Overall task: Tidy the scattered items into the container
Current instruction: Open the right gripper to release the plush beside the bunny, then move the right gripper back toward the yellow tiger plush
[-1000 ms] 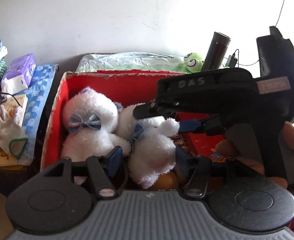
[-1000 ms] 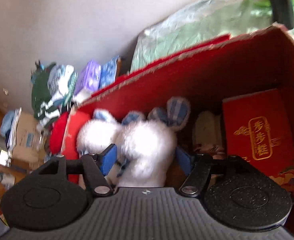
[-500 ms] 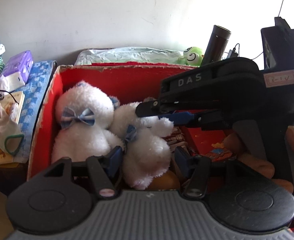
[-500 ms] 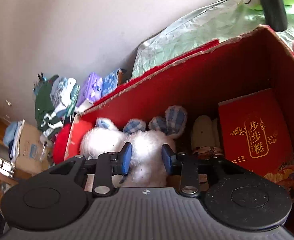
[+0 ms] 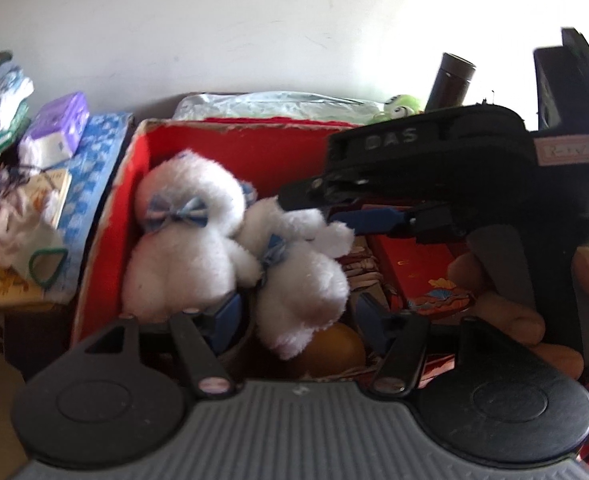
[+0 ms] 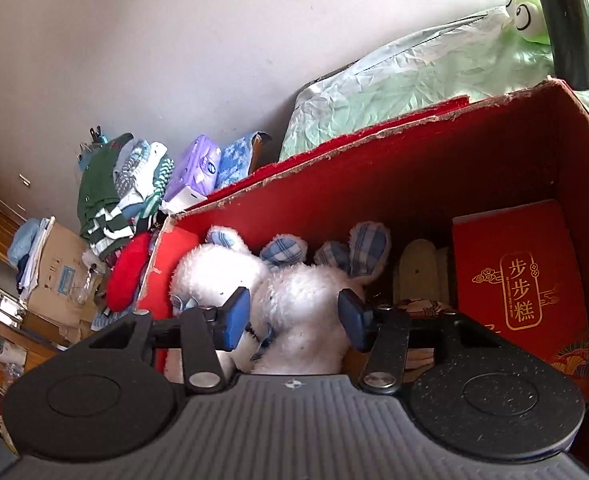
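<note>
Two white plush toys (image 5: 230, 252) are lying together inside the red box (image 5: 110, 232), toward its left wall, w/ the rear one's head near the back-left corner. Both grippers are hanging over the box's near edge, pointing down into it.

L gripper (image 5: 294, 316): jaws have just been opening, now spread, w/ the front plush's rump between the blue pads but not being squeezed. A sec ago those pads were sitting tighter against the fur, so the toy is looking like it's being let go.

R gripper (image 6: 292, 316): jaws closed in half a sec ago and have just been opening again; now parted either side of the front plush's back, pads beside the fur, not pinching.

Meaning for the task: both plush are already resting in the box, so this item is prob. done, and both claws are freeing up for the next pickup.

Also sitting in the box: a red packet (image 6: 518, 276) against the right wall and an orange ball (image 5: 334, 344) at the near edge. Clutter is still lying outside the left wall, e.g. a purple tissue pack (image 5: 58, 124).
</note>
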`<move>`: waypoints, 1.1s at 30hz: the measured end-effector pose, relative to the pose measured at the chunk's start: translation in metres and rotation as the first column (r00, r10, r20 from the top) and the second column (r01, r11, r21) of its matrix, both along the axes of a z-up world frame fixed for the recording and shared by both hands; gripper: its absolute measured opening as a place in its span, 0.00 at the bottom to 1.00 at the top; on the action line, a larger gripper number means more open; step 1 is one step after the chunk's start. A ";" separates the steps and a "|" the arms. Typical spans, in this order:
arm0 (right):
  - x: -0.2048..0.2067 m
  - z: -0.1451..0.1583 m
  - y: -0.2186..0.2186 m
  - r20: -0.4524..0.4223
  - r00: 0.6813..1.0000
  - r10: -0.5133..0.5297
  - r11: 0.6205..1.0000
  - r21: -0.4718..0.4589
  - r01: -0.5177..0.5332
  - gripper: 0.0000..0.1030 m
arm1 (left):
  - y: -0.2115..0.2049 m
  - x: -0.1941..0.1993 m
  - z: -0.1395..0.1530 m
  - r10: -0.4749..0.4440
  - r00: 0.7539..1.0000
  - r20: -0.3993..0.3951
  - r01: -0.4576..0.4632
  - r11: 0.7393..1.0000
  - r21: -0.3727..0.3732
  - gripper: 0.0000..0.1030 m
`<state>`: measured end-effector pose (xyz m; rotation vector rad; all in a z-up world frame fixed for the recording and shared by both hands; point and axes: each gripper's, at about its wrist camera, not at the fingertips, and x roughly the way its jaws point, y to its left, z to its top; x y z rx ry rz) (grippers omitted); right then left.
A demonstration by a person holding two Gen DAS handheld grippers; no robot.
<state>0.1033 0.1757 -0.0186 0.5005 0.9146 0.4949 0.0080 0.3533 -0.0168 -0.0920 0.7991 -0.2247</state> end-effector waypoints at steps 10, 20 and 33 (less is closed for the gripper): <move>-0.045 0.025 -0.022 0.173 0.982 -0.070 0.997 -0.020 0.074 0.44 | -0.007 -0.025 0.015 0.049 0.996 0.073 -0.051 0.999 0.016 0.62; -0.088 0.043 -0.063 0.292 0.952 -0.089 0.988 -0.094 0.122 0.44 | -0.052 -0.026 0.031 0.011 0.994 0.110 -0.018 0.998 0.061 0.70; -0.095 0.038 -0.092 0.258 0.966 0.026 0.995 -0.097 -0.001 0.43 | -0.086 -0.023 0.027 0.212 0.977 0.011 -0.211 0.969 0.129 0.70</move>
